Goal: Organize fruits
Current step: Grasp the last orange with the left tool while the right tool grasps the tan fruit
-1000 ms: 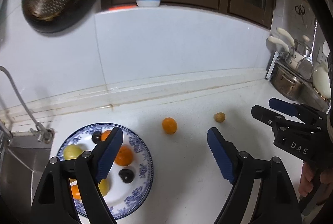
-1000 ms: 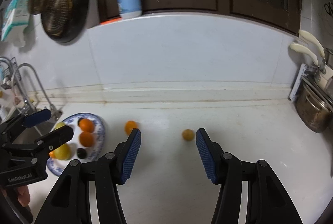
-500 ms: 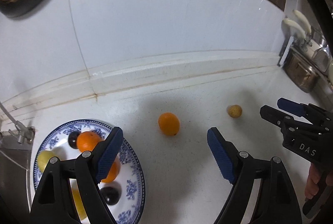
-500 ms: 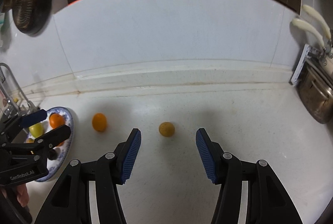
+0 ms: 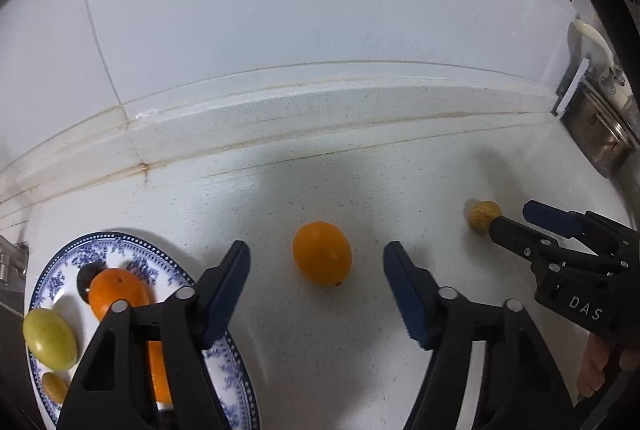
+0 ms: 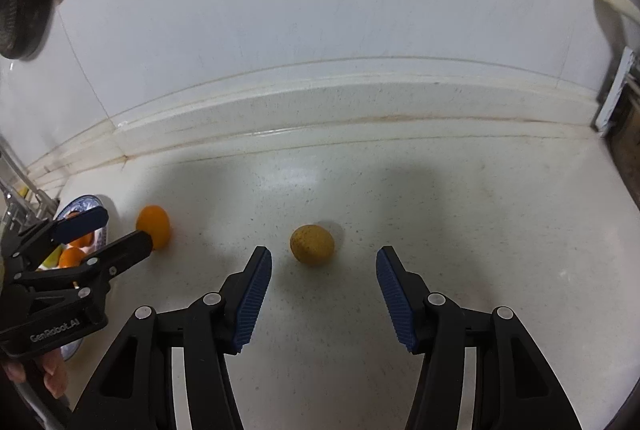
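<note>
Two-handed approach to loose fruit. Our left gripper (image 5: 316,284), blue pads spread wide, frames the smooth round orange citrus fruit (image 5: 322,253) at 12 o'clock on the white speckled countertop (image 5: 360,182); the blue-and-white patterned ceramic plate (image 5: 120,246) of gathered fruit lies at 9 o'clock. Our right gripper (image 6: 322,284), equally spread and empty, frames the small dull-yellow rough-skinned fruit (image 6: 312,245) at 12 o'clock. We judge that each gripper should advance until its fruit sits between the pads at its widest girth, then close gently, since round fruit rolls. Both tools point forward and downward, low over the counter
</note>
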`<state>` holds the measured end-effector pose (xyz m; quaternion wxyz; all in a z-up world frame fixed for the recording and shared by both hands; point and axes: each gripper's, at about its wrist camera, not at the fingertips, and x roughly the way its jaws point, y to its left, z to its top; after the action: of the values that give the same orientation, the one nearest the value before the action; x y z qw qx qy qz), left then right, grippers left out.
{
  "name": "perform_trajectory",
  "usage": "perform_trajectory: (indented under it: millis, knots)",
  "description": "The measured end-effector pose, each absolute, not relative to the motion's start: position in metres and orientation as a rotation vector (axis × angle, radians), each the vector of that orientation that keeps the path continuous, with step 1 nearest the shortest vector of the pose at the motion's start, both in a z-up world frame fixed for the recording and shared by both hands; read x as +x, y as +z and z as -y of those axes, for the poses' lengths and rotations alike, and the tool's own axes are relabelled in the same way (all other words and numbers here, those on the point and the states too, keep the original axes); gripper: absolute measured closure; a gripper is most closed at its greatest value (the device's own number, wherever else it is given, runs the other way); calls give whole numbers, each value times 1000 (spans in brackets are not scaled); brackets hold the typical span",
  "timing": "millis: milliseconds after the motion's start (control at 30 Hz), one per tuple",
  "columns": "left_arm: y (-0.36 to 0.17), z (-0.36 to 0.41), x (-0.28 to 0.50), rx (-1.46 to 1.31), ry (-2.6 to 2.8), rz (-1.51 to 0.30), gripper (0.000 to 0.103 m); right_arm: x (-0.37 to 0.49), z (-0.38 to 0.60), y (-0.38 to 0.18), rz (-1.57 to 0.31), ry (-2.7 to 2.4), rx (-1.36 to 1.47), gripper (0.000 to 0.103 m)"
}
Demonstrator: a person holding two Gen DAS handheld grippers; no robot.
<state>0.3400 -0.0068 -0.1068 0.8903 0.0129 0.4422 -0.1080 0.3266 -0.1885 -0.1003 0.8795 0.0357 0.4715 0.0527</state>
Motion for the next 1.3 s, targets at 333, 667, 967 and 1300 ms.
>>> perform_trajectory:
  millis: [333,667,967,1300]
  knots:
    - [-117,12,348,11,-257,-948,57,338,187,-114,-1014,138,82,61]
    - [-119,19,356,39,-240,-957,70,341,178,-116,-1019,168,60,75]
    - [-108,16,340,21,-262,-923,71,324,177,-96,-971,183,26,75]
    - [-73,1,298,21,-289,-814,71,295,170,-64,-897,213,27,75]
